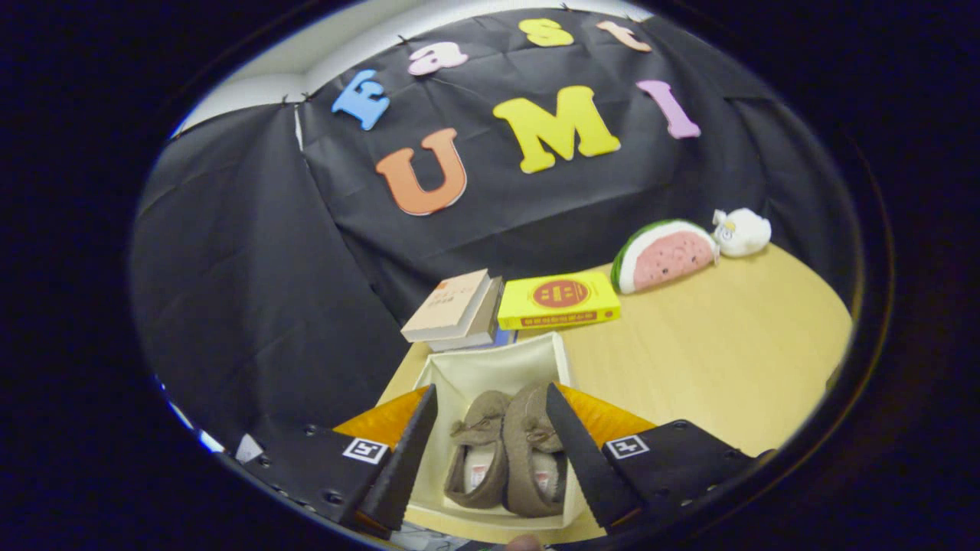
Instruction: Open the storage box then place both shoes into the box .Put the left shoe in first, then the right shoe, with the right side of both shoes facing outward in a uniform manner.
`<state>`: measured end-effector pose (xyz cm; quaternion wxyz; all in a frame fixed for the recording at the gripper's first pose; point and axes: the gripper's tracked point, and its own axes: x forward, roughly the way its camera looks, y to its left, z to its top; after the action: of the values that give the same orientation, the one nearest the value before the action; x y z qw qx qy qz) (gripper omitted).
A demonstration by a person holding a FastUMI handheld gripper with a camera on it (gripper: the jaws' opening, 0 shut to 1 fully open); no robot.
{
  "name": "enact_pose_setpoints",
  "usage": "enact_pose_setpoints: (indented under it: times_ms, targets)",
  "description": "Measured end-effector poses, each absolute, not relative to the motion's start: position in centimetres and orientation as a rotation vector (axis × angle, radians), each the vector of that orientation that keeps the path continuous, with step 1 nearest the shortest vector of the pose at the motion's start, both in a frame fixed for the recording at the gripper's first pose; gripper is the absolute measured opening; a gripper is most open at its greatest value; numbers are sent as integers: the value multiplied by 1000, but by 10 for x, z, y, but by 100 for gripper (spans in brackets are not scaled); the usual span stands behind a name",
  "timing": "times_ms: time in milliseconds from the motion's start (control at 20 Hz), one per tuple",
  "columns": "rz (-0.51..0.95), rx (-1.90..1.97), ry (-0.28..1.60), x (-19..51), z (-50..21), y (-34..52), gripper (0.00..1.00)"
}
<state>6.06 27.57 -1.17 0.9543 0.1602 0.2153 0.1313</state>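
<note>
Hand-held gripper [490, 451]: fingers spread, released, poised above cream fabric storage box [490, 366] on pale wooden bench [704, 344]. Two brown suede slippers [505, 455] lie side by side inside. Placement step apparently complete; next calls for withdrawal, check of orientation.

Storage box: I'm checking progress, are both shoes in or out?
In. Both shoes lie side by side inside the open storage box, between the open gripper's fingers.
</note>
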Motion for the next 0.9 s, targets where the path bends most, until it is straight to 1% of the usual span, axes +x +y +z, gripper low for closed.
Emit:
enact_pose_setpoints:
  times_ms: [100, 200, 400, 550, 900]
  targets:
    - [245, 253, 327, 58, 10, 259, 93]
    - [224, 208, 231, 50, 29, 244, 95]
    - [188, 156, 88, 32, 56, 211, 95]
    - [178, 148, 63, 22, 52, 199, 95]
    - [164, 181, 49, 28, 51, 186, 95]
